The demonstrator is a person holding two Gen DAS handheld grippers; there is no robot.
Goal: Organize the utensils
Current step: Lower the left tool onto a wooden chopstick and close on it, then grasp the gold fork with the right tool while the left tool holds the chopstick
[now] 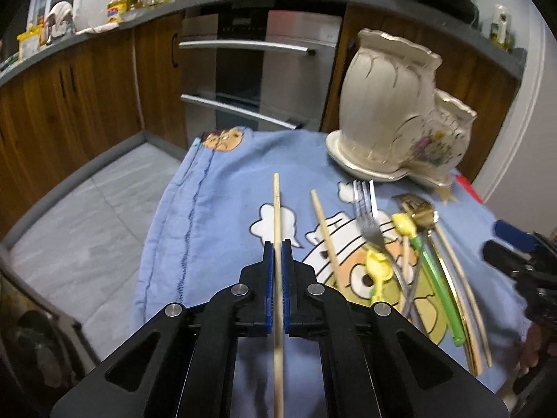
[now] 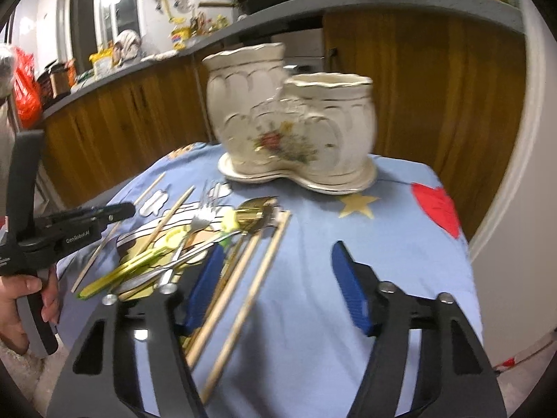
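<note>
Left claw [image 1: 277,247] grips a chopstick [image 1: 276,205], bound for the ceramic holder [image 1: 393,111]; right claw [image 2: 275,261] gapes beside it.

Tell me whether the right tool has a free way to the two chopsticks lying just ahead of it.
Probably yes: the right tool is open, and the two chopsticks lie uncovered on the blue cloth beside its left finger.

- The chopstick [image 1: 277,209] runs off the left wrist view's bottom edge.
- The ceramic holder [image 2: 292,118] is motion-blurred — its flower motif unclear.
- The piled utensils [image 2: 195,240] overlap, their handles partly hidden.
</note>
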